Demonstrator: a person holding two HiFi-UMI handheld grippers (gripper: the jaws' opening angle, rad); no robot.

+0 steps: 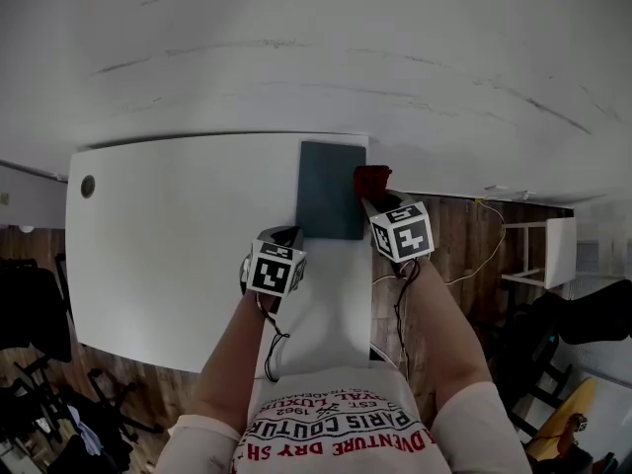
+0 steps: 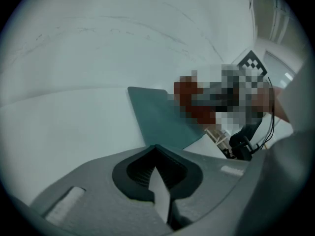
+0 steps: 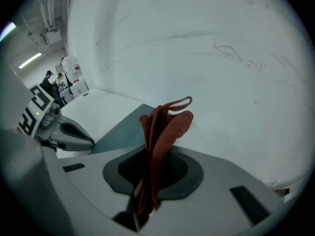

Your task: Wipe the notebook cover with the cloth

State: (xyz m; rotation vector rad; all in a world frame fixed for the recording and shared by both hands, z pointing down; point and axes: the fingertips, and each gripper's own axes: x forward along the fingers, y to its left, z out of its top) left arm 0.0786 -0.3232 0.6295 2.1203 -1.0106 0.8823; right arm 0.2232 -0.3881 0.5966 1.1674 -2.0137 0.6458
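White bench [image 1: 178, 255], far edge against a pale wall; dark teal notebook [image 1: 332, 190] lying flat and closed on it at the far edge, towards the bench's right end, long side running away from the person; left tongs [image 2: 155, 147] over bare bench just beside the notebook's near left corner, jaws together with nothing between them; right tongs [image 3: 160, 156] at the notebook's right edge, jaws clamped on a rust-red cloth [image 3: 165, 127]; the cloth stands bunched in narrow folds out past the jaw tips, a hem loop at its top; whether it touches the cover, cannot tell; both forearms reach in from the near side.
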